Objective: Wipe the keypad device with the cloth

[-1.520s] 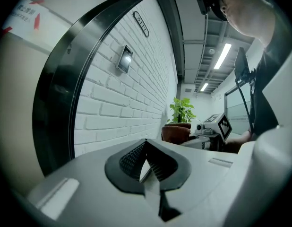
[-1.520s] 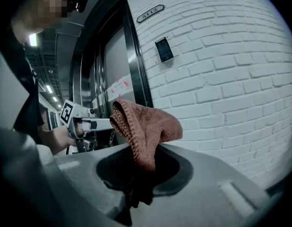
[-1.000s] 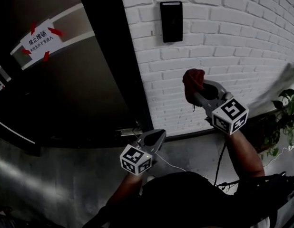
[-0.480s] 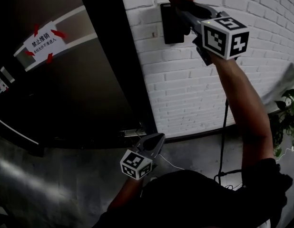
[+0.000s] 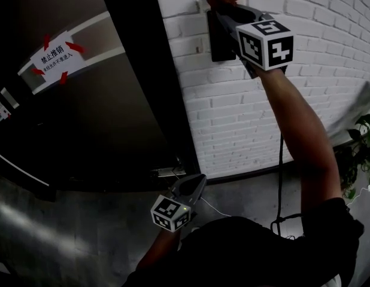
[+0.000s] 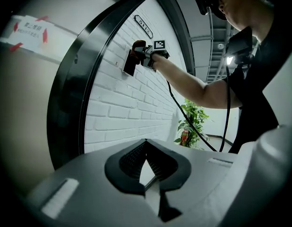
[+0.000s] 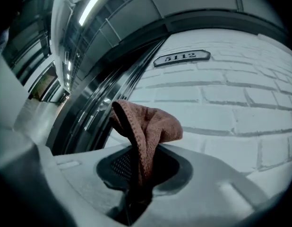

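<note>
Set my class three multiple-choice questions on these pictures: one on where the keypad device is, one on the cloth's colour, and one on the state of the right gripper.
1. Where is the keypad device mounted?
A. on a wooden desk
B. on the white brick wall
C. on a glass window

2. What colour is the cloth?
A. blue
B. yellow
C. reddish-brown

3. What is the state of the right gripper?
A. shut on the cloth
B. open and empty
C. shut on a leaf

Answers:
1 B: in the head view the black panel sits flat against white bricks.
2 C: the right gripper view shows a reddish-brown knit.
3 A: the cloth stands pinched between its jaws.
</note>
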A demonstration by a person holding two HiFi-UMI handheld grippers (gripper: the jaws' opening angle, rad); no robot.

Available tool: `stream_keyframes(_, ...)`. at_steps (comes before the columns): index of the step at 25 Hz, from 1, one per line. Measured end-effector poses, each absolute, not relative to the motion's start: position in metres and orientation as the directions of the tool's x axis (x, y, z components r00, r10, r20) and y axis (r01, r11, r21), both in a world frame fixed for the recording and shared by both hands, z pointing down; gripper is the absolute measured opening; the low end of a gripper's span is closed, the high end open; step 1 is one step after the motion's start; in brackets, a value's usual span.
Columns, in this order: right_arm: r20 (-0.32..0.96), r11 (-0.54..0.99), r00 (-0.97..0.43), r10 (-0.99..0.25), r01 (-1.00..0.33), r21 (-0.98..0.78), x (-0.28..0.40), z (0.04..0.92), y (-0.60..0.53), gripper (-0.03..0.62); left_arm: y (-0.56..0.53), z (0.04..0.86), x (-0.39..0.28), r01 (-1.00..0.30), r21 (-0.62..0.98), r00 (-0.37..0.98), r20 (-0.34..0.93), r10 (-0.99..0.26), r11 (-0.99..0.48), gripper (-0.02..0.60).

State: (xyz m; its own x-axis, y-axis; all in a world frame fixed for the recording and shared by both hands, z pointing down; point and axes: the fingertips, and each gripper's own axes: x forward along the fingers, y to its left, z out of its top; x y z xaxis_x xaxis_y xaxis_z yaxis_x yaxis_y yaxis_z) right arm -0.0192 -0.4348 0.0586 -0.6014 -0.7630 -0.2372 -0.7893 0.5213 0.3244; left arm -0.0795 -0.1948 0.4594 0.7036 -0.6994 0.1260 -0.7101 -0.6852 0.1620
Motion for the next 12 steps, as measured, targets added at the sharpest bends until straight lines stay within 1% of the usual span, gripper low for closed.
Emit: stream_keyframes(12, -0.212, 0.524, -0.595, -0.775, -0.793, 0.310, -0.014, 0.094, -0.435, 0.058, -0.198, 0.463, -0.077, -0.699, 0.173, 0.715, 0.134, -0.686, -0.694, 0.017)
